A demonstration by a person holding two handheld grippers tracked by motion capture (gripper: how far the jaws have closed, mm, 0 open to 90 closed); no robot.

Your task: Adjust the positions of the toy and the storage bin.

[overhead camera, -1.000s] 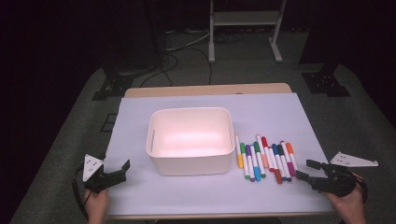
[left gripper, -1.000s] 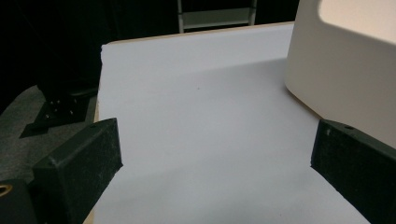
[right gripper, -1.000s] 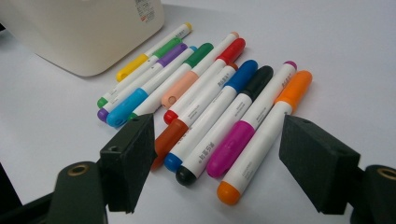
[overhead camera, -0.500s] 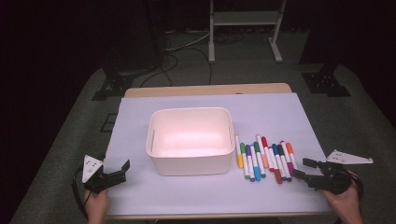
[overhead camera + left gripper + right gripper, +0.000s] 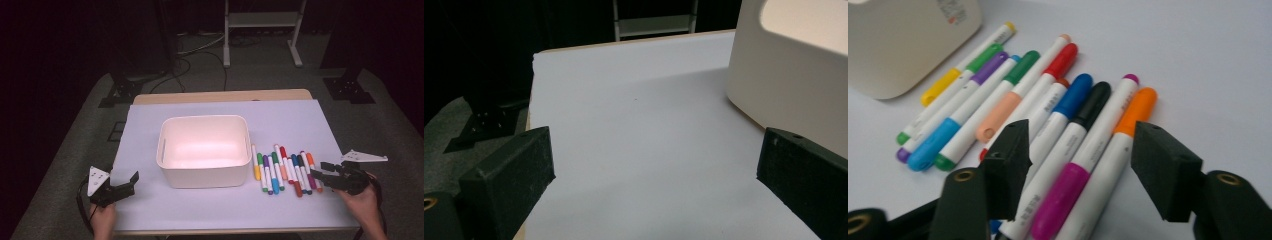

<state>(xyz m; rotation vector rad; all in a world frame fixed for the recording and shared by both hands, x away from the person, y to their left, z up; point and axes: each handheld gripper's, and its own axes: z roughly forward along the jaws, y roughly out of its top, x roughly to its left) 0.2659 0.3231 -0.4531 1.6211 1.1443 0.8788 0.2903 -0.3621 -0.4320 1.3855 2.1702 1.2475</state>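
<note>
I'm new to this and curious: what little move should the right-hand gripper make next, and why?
Probably ease down and close on one marker. The right gripper, its jaws just narrowed a little but open, hovers over the markers with the magenta-capped marker between them, unpinched; the white bin sits beside them.

The white bin [image 5: 205,150] blocks the table's middle, markers [image 5: 282,170] crowd its right; the left stays open.
</note>
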